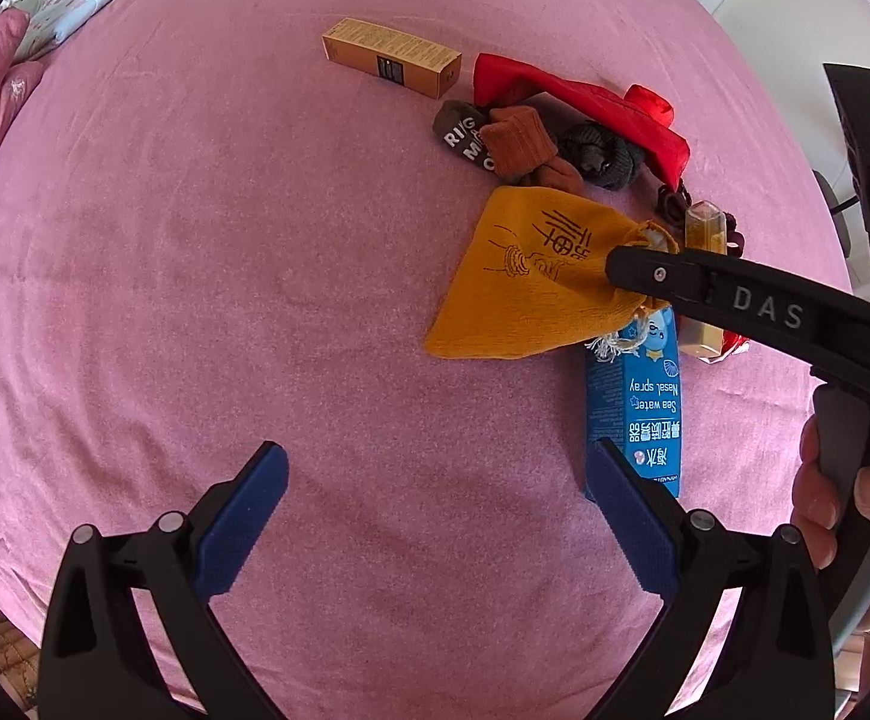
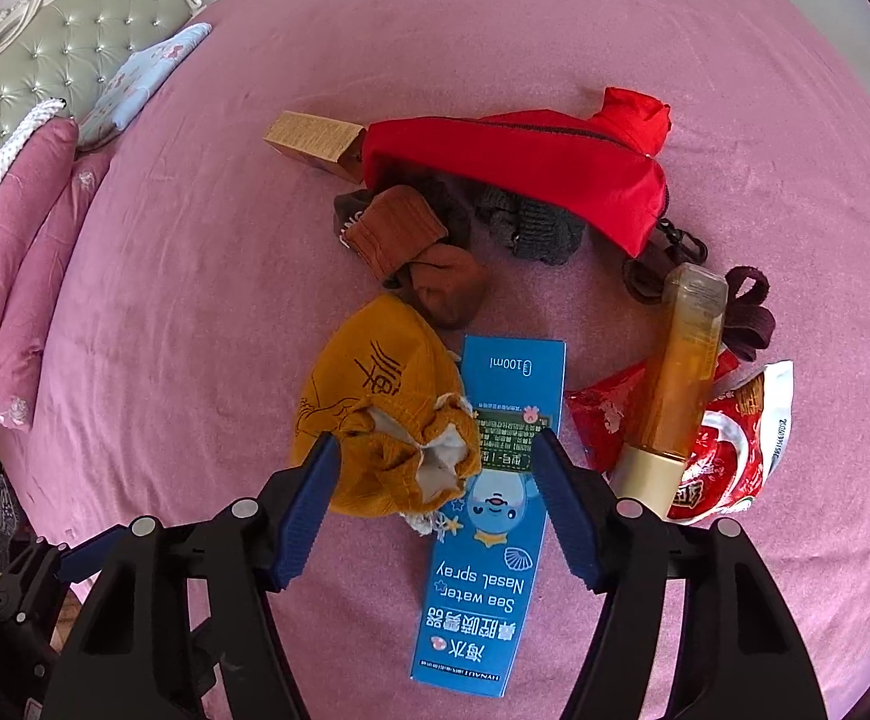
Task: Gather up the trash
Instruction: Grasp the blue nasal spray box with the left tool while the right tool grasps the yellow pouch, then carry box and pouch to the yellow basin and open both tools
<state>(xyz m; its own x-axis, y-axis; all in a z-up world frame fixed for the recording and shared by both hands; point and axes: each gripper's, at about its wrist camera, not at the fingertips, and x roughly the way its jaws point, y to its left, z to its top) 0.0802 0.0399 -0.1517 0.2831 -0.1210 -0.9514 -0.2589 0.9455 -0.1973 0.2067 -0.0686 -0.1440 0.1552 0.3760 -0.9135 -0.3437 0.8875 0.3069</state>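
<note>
Mustard cloth, soft and floppy: the drawstring pouch [image 2: 387, 420] lies on the pink bedspread [image 2: 195, 300] against the nasal spray box [image 2: 495, 480]. The right gripper [image 2: 435, 450], spread wide, brackets its gathered neck (best hold); the left gripper [image 1: 435, 468] gapes empty.

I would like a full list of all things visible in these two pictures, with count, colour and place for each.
bed sheet: one, pink, under everything
pillows: two, pink, at the headboard
drawstring pouch: one, mustard yellow, beside the blue box
nasal spray box: one, blue, lying flat
tan box: one, far side, next to the red bag
red bag: one, far side
socks: several, brown and grey, at the red bag's mouth
amber bottle: one, on the wrapper
snack wrapper: one, red and white, right side
left gripper: open, over bare sheet
right gripper: open, around the pouch's neck
</note>
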